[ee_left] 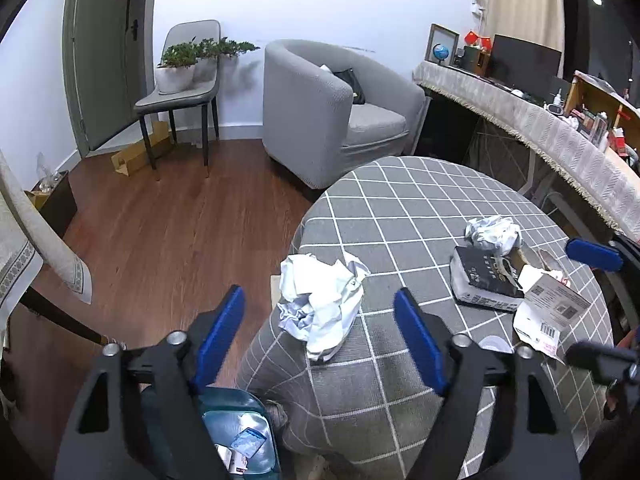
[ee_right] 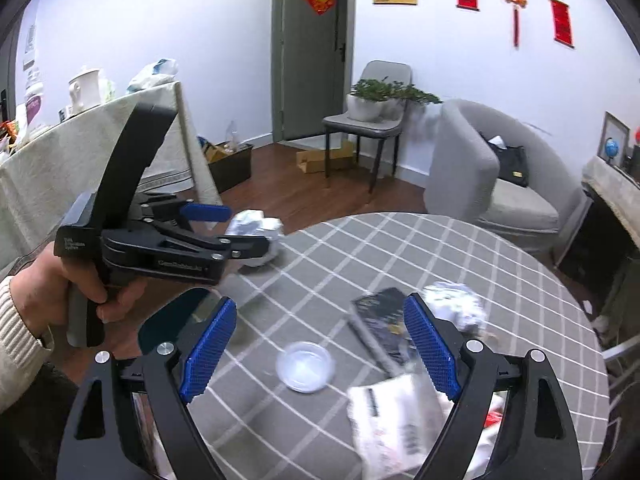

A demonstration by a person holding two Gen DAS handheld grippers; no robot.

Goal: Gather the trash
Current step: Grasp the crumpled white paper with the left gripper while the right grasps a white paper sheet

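Jaws of the left gripper [ee_left: 320, 344] stand spread astride the crumpled paper [ee_left: 320, 304] at the counter [ee_left: 400, 208] edge, apparently readying a pinch, while the right gripper [ee_right: 316, 356] hovers wide above the plastic lid [ee_right: 306, 366].

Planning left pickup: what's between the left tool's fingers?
Left wrist view: the crumpled white paper at the table edge lies ahead between the open left tool fingers.
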